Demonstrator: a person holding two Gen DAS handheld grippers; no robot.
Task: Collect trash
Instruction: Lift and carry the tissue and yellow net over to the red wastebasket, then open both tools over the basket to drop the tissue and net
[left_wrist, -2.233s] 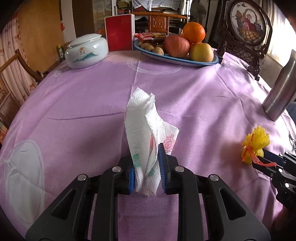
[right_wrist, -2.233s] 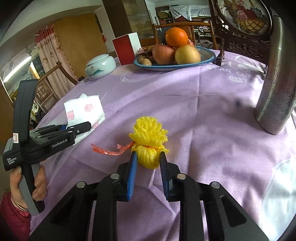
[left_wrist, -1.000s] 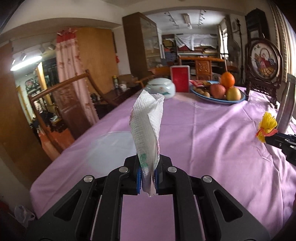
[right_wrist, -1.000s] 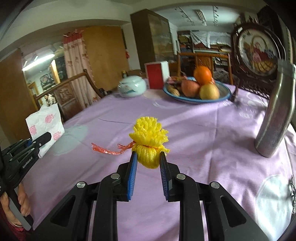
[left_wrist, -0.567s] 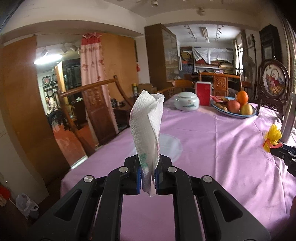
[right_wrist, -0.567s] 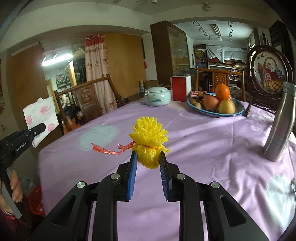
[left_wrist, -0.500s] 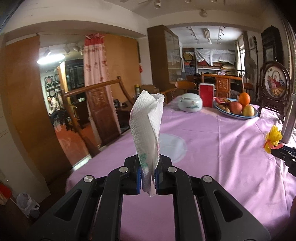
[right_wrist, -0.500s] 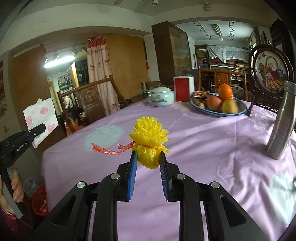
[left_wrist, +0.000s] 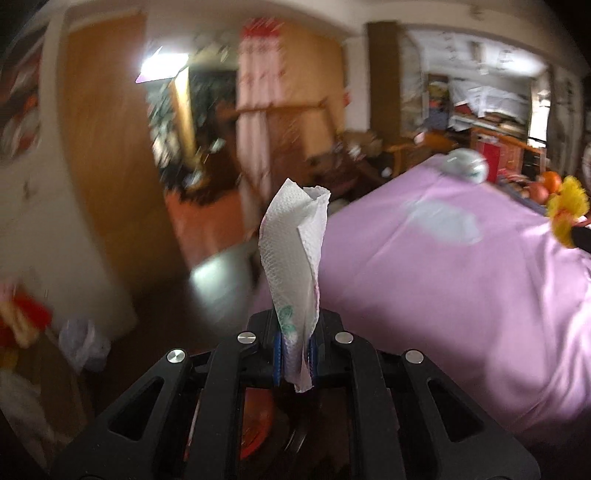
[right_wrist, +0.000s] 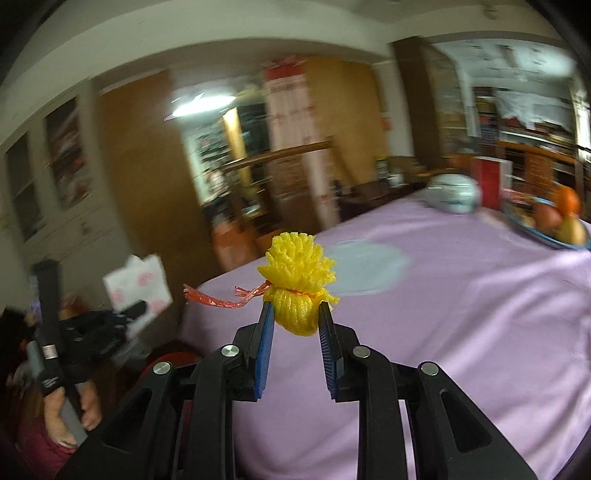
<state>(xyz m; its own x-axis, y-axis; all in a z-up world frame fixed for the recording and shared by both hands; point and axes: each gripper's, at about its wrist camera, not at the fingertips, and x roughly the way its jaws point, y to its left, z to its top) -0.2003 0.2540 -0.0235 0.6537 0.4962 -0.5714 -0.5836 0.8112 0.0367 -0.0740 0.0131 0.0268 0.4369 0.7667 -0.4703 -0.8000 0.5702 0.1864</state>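
My left gripper is shut on a crumpled white paper napkin that stands up between the pads, held in the air off the table's left edge. My right gripper is shut on a yellow foam fruit net tied with a red strip, held above the purple tablecloth. The net also shows at the far right of the left wrist view. The left gripper with the napkin shows at the left of the right wrist view. Both views are motion-blurred.
A blue fruit plate, a white lidded jar and a red box stand at the table's far side. A wooden chair stands beyond the table edge. Something red lies low beneath the left gripper.
Both grippers have swung to the left, away from the table's middle toward its left edge and the floor. Both keep their hold on the napkin and the net.
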